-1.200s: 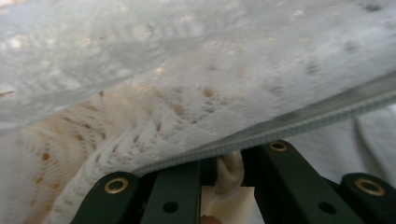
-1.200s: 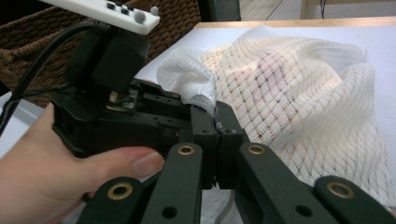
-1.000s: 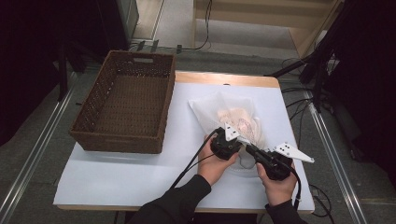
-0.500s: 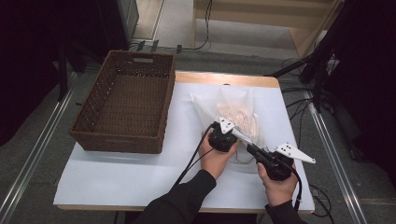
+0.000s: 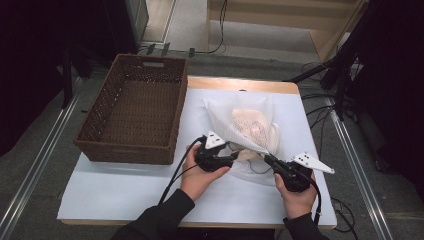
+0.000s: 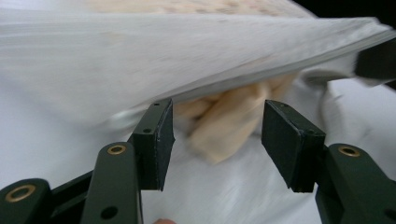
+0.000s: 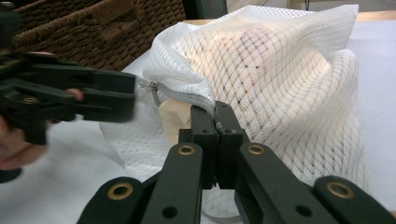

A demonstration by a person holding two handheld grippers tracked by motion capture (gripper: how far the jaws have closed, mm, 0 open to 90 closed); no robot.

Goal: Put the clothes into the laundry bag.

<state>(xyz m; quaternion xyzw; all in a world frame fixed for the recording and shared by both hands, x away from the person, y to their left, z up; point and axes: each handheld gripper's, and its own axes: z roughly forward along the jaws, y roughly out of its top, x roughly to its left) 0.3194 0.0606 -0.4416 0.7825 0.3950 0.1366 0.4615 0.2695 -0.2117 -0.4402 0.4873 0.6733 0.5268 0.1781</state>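
On the white desk lies a white mesh laundry bag, right of a brown wicker basket and apart from it. Inside the bag sits a pale, cream-coloured garment, seen through the netting and poking out at the open mouth near the person's side.

The right gripper has its jaws closed tight on the edge of the bag at the zipper – in the right gripper view the two black pads meet with the zipper tape pinched between them, and the mesh rises from there in a taut ridge. The right hand holds it low over the desk, near the front right.

The left gripper points toward the bag's mouth from the left, its jaws apart and gripping nothing – they have just been opening. In the left gripper view the cream garment lies between and just beyond the two pads, with the upper layer of mesh stretched above them; neither pad presses on cloth. The left hand rests close to the basket's near corner
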